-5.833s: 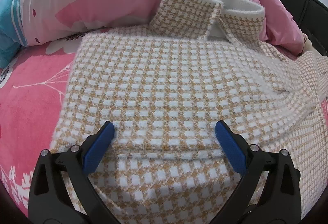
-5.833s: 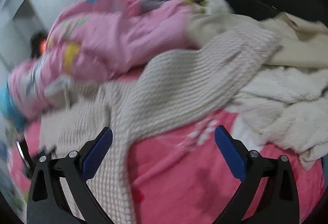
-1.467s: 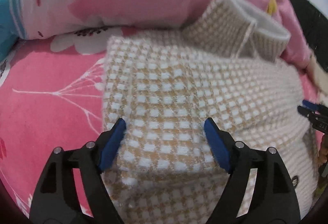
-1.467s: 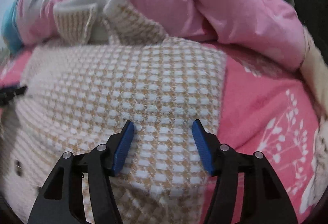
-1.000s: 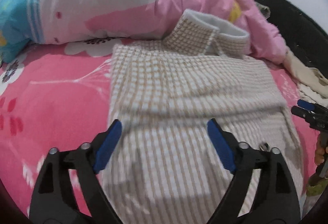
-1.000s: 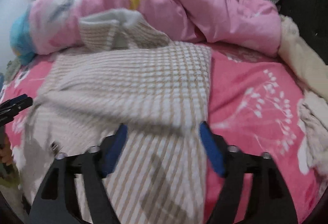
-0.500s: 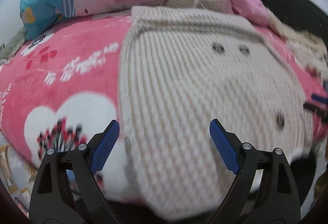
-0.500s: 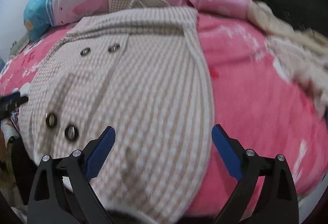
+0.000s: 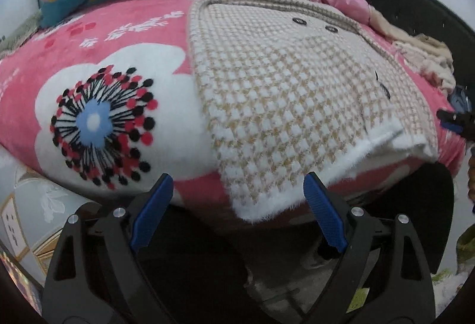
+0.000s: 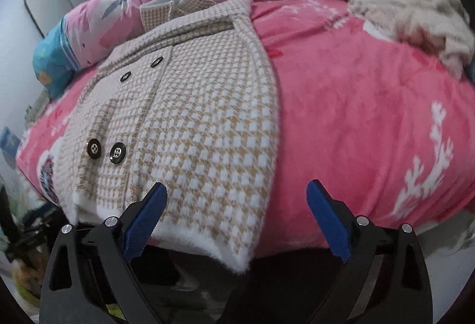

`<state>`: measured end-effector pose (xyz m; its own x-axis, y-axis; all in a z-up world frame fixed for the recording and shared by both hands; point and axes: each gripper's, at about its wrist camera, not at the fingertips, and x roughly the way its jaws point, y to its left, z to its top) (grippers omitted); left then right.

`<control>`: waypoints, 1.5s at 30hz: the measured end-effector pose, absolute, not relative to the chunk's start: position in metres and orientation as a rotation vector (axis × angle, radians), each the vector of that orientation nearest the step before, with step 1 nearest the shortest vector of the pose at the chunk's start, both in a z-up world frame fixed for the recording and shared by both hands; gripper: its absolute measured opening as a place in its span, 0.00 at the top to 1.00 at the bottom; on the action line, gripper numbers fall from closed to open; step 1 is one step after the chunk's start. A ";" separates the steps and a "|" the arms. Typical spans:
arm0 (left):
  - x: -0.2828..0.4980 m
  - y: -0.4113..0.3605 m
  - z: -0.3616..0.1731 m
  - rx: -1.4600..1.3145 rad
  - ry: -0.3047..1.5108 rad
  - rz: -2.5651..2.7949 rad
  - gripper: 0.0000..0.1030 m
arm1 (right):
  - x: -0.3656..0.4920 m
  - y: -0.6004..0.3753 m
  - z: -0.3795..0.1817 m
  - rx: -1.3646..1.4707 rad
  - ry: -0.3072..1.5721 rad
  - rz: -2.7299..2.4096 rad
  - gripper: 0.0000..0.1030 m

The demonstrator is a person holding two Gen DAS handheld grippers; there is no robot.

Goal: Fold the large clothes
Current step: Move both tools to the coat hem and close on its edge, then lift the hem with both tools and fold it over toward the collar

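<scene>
Houndstooth coat [image 9: 282, 92] is laid ahead of both grippers, left gripper [image 9: 236, 209] and right gripper [image 10: 234, 215] spread, nothing held. Hem [image 10: 207, 244] overhangs the bed [image 10: 371, 116]; sliding off is risked if tugged.

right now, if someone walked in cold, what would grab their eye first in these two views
First, the fuzzy tan-and-white houndstooth coat lying buttoned, dark buttons up, down the middle of the bed, its white hem hanging over the near edge. Next, the pink fleece blanket beneath it, with a big white flower printed left of the coat. The left gripper and right gripper both hover at the hem, blue-padded jaws wide apart.
</scene>
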<state>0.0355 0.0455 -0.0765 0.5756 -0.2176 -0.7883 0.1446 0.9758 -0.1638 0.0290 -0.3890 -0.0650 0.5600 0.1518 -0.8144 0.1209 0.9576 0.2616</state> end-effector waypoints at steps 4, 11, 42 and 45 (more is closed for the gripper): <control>0.047 0.055 -0.077 -0.191 0.929 -0.242 0.26 | 0.033 -0.397 -0.075 0.388 1.000 0.042 0.11; 0.073 0.057 -0.088 -0.272 0.967 -0.270 0.43 | 0.037 -0.401 -0.084 0.438 1.005 0.051 0.16; 0.086 0.064 -0.116 -0.541 1.076 -0.277 0.66 | 0.026 -0.407 -0.139 0.766 1.083 0.257 0.82; 0.082 0.055 -0.105 -0.483 1.057 -0.277 0.88 | 0.023 -0.405 -0.126 0.761 1.057 0.263 0.92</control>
